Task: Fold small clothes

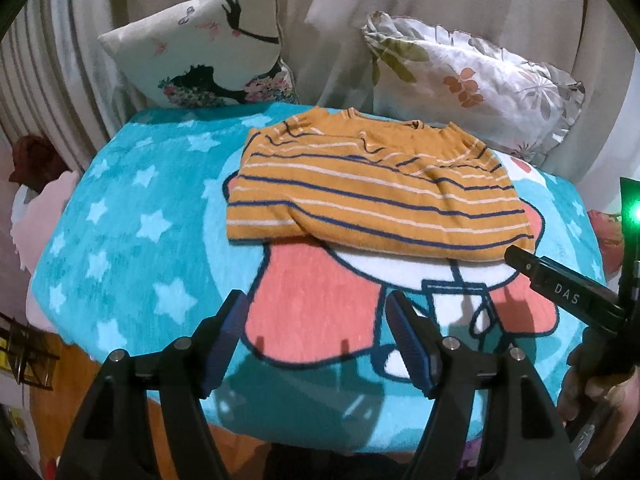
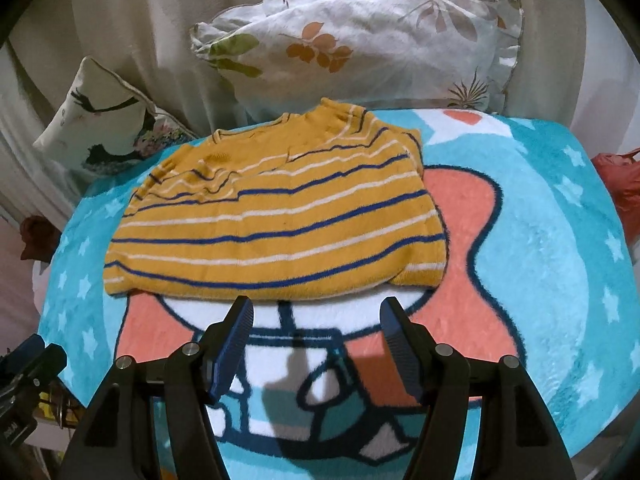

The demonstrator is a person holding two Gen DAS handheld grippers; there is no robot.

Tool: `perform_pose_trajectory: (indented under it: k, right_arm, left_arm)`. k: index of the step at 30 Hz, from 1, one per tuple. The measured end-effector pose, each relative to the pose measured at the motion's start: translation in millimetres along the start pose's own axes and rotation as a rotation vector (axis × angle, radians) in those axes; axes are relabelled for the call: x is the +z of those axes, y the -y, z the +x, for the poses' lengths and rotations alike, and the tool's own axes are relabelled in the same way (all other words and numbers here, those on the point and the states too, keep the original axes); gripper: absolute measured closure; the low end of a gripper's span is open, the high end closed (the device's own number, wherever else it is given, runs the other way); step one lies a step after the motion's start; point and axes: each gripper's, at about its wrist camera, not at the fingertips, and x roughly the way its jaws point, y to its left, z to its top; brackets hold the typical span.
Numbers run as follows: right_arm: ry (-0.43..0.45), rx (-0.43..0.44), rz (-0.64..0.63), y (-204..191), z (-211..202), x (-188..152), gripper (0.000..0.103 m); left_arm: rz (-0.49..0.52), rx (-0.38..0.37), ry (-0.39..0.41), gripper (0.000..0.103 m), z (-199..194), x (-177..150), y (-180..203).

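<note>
A small mustard-yellow top with blue and white stripes [image 1: 372,192] lies folded on a turquoise star-print blanket [image 1: 132,216]. In the left wrist view my left gripper [image 1: 316,300] hangs open above the blanket's pink patch, short of the top's near hem, with nothing between its blue pads. At the right edge of that view a black finger of the other gripper [image 1: 560,288] reaches toward the top's near right corner. In the right wrist view the same top [image 2: 276,216] fills the middle, and my right gripper [image 2: 316,308] stands open just before its near hem, empty.
Two pillows lean against pale curtains at the back: one with a black figure print [image 1: 204,44] and a floral one [image 1: 472,76]. The blanket [image 2: 560,240] drops off at its near and side edges. A red bag [image 2: 620,184] sits at the right.
</note>
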Motion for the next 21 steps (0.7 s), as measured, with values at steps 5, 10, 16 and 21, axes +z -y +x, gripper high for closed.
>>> perform_pose_trajectory:
  k: [5, 10, 16, 21]
  right_arm:
    - [-0.007, 0.018, 0.008, 0.9, 0.9, -5.0, 0.032]
    - [-0.006, 0.002, -0.013, -0.5, -1.1, -7.6, 0.032]
    - [0.013, -0.031, 0.018, -2.6, -0.6, 1.1, 0.032]
    - [0.010, -0.052, 0.038, -23.0, 8.6, 9.8, 0.032]
  left_arm:
    - [-0.004, 0.000, -0.019, 0.032, 3.0, -7.2, 0.7]
    - [-0.007, -0.043, -0.039, 0.032, 11.1, -2.5, 2.7]
    - [0.033, -0.072, -0.036, 0.032, 18.9, 10.3, -2.1]
    - [0.032, -0.086, -0.039, 0.032, 28.9, 28.2, -27.3]
